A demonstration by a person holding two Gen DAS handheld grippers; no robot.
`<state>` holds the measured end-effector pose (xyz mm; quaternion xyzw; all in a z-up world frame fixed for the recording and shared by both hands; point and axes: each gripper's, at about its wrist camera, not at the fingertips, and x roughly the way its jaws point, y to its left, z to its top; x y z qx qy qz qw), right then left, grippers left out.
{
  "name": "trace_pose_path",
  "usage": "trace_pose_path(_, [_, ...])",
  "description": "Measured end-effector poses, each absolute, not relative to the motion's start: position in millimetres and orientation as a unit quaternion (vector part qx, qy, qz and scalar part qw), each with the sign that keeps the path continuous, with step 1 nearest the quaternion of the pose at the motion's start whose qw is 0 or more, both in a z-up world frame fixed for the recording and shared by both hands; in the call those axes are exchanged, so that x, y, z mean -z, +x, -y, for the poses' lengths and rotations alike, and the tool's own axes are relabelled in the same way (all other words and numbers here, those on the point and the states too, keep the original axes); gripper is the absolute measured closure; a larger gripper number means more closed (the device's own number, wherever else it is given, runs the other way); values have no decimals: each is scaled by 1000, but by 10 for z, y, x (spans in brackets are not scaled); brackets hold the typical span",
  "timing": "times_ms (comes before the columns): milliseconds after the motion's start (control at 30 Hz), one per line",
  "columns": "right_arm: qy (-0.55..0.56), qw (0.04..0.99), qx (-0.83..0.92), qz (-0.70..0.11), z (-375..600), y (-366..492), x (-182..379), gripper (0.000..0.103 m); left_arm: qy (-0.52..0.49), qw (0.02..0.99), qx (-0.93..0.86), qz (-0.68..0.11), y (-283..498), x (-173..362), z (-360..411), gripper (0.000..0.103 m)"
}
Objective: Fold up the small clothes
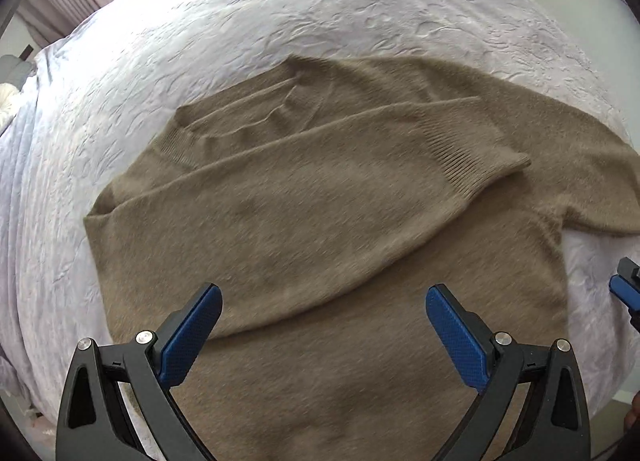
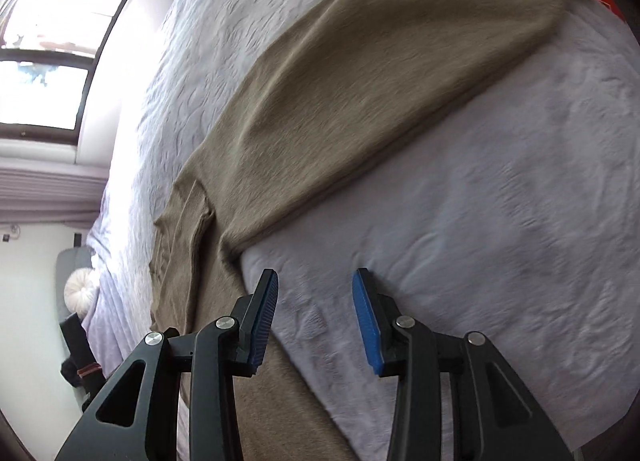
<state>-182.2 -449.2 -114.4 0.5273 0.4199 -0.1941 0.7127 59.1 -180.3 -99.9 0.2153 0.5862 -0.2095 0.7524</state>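
My left gripper [image 1: 324, 301] gapes empty over the sweater [image 1: 320, 221], its one sleeve [image 1: 320, 165] crossed inward; right gripper [image 2: 315, 289], parted and empty, hovers beside the other sleeve [image 2: 360, 93], likely next.

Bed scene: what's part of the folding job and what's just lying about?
Job:
- brown sweater, one sleeve folded across its body, other sleeve stretched out on the bedspread
- left gripper, open above the sweater
- right gripper, open beside the outstretched sleeve

Lying about:
- white bedspread
- round white cushion
- window
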Motion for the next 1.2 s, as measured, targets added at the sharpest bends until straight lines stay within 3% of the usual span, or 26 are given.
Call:
trace_pose_path(433, [596, 699, 264, -293, 5398, -2249, 1183, 60, 214, 750, 222, -585, 332, 1123, 2571, 0])
trace_pose_path(700, [682, 668, 254, -155, 5712, -2445, 1355, 59, 194, 775, 212, -563, 404, 1095, 3084, 0])
trace_pose_path(767, [698, 662, 234, -139, 5757, -2436, 1382, 63, 198, 776, 213, -559, 425, 1126, 3154, 0])
trace_pose_path(833, [704, 664, 212, -136, 5799, -2412, 1373, 89, 211, 773, 218, -557, 411, 1203, 3279, 0])
trace_pose_path(867, [708, 666, 196, -131, 5810, -2384, 1358, 93, 218, 769, 222, -558, 390, 1249, 3334, 0])
trace_pose_path(1033, [701, 691, 130, -118, 5747, -2138, 1139, 93, 274, 756, 234, -546, 274, 1479, 3563, 0])
trace_pose_path(1200, [646, 744, 81, -151, 5570, -1664, 732, 94, 264, 750, 252, -551, 357, 1379, 3581, 0])
